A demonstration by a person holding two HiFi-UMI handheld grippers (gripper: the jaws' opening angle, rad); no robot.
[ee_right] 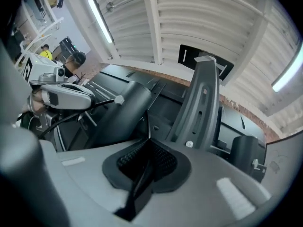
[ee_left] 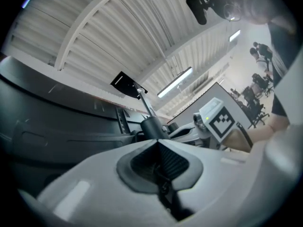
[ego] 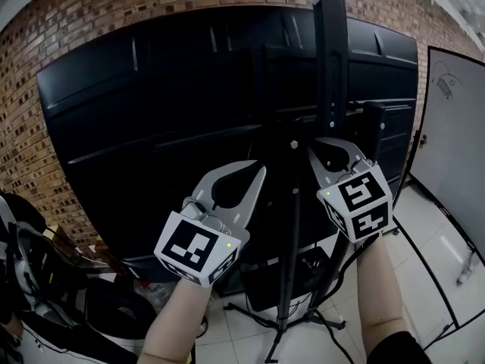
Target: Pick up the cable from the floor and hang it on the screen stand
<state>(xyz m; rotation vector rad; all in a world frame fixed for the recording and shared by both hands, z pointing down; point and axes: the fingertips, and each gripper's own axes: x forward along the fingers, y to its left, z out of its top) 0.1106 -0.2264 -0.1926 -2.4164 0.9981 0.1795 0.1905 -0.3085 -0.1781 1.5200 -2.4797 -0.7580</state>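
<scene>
We record both grippers raised in front of the rear face of a large black screen (ego: 189, 112) that stands against a brick wall (ego: 76, 21). The left gripper (ego: 259, 167) has its jaws pressed together, and its own view shows a thin dark strand, the cable (ee_left: 163, 187), caught between the ribbed pads and running back toward the camera. Only that short length is clear. In the head view the strand is lost against the dark screen, and we cannot trace where its free end lies. The right gripper (ego: 324, 144) sits just in front of the upright column of the screen stand (ego: 330, 67), its jaws also closed. A fine dark line rises from their tips in the right gripper view, and we cannot tell whether it is pinched there or belongs to the panel behind. The top of the column is cut off by the frame edge. A slim pole on tripod legs (ego: 290, 256) stands between the two forearms. A whiteboard (ego: 455, 165) is partly cropped at the right. Dark clutter at the lower left cannot be identified.
</scene>
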